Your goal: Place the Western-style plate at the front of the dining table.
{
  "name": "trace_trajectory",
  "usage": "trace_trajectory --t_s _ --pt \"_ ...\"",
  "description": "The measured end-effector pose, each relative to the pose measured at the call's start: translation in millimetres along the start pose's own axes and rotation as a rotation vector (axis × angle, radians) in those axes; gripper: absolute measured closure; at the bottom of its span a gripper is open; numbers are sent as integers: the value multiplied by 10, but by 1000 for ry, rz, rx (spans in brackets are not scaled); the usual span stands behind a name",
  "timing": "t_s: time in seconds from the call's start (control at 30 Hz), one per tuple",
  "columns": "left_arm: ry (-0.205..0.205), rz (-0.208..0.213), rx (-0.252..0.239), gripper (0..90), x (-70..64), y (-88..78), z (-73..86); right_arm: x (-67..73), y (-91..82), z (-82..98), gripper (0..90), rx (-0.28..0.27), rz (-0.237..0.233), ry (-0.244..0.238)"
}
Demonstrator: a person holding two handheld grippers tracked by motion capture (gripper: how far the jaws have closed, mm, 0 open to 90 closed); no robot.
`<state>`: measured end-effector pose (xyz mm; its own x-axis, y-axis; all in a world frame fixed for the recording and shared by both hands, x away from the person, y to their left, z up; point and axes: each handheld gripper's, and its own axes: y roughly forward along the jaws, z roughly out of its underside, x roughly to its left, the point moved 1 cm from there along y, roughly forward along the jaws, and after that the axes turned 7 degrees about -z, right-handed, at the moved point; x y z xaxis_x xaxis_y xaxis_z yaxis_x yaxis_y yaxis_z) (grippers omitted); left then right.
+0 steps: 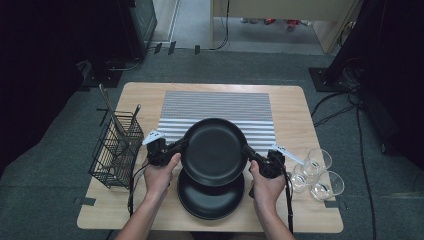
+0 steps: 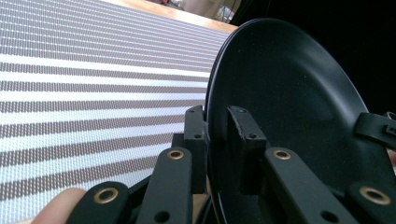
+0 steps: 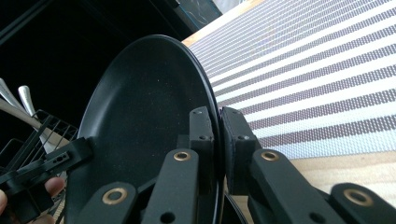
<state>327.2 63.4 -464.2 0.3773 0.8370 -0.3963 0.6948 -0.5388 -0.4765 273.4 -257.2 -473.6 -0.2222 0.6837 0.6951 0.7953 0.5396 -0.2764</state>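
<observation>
While both grippers clamp opposite rim edges, black plate hangs above striped mat, partly over second black plate on table; left gripper pinches left rim, right gripper right rim; cutlery basket far left, glasses right

no legible txt, no labels, maybe too small
</observation>
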Motion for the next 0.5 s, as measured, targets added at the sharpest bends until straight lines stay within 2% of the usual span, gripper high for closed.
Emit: trace_trajectory --t_s 0.5 --pt "-13 -6 -11 797 72 134 -123 -17 152 -104 850 -1 3 2"
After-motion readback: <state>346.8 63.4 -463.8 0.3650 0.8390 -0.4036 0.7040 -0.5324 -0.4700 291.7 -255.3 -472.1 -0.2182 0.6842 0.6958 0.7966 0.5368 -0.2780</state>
